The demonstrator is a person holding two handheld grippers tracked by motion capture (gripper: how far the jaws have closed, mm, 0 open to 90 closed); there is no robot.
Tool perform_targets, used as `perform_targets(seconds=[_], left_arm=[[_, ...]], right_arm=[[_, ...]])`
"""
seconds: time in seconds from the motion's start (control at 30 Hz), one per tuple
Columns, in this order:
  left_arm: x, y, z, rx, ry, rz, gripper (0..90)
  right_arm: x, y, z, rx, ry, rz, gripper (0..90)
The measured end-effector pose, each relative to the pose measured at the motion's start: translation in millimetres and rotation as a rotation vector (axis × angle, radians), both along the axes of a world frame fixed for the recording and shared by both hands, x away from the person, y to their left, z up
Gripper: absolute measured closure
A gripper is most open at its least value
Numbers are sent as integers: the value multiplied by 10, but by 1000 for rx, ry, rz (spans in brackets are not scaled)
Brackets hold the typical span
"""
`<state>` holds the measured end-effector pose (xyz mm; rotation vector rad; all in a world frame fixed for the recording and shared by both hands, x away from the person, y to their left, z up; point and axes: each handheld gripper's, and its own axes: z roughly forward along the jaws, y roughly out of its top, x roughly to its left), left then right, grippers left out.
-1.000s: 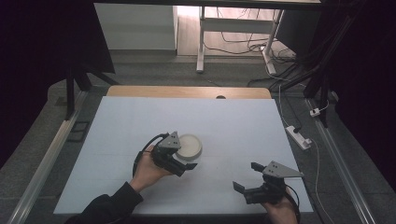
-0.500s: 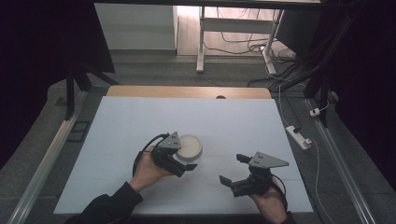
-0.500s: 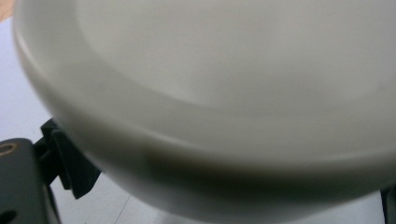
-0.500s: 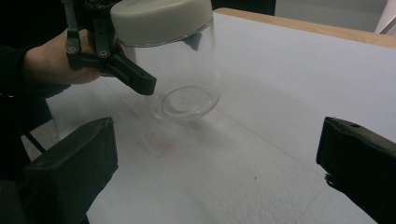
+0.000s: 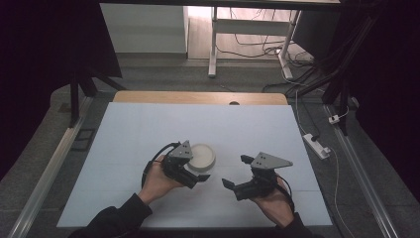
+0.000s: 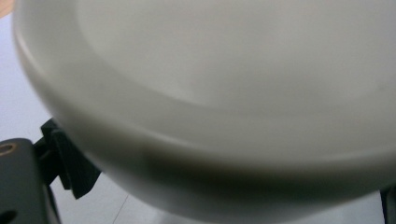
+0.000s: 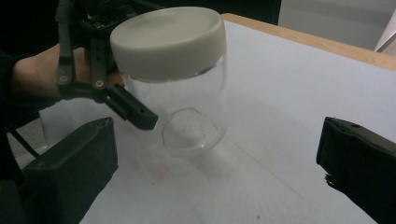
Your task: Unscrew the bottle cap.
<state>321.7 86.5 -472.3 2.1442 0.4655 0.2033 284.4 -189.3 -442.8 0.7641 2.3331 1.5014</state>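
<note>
A clear glass jar (image 7: 191, 107) with a cream lid (image 5: 202, 154) stands upright on the white table (image 5: 148, 129), a little left of centre. My left gripper (image 5: 196, 171) is shut on the jar's glass body from the near-left side, just under the lid. One of its fingers (image 7: 133, 112) presses against the glass, and the other is hidden behind the jar. In the left gripper view the lid (image 6: 210, 93) looms blurred and very close. My right gripper (image 5: 236, 171) hovers open to the right of the jar, jaws wide apart and pointing at it, holding nothing.
A wooden strip (image 5: 198, 97) runs along the table's far edge. A white power strip (image 5: 317, 145) lies on the floor past the right side. Metal rails (image 5: 54, 163) flank the table, and a desk frame (image 5: 213, 44) stands beyond it.
My right gripper has moved left and forward across the table toward the jar, staying open. The left gripper and the jar have kept still.
</note>
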Motion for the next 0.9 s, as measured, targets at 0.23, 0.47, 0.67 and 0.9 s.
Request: perform_targets(seconds=[0.23,0.47,0.67,0.9], left_arm=[[-13,-9,13,0,-2,-5,75],[-17,-30,9,7,-2,-14,75],[-25,-44,12,6,-3,-11,75],[-28,-32,27,10,-7,-13,75]], right_arm=[[102,207,50,7,-3,35,0],[144,387,74,4,-22,53,0],[189,562,124,7,-31,66,0],[249,741,103,-5,-21,75,0]])
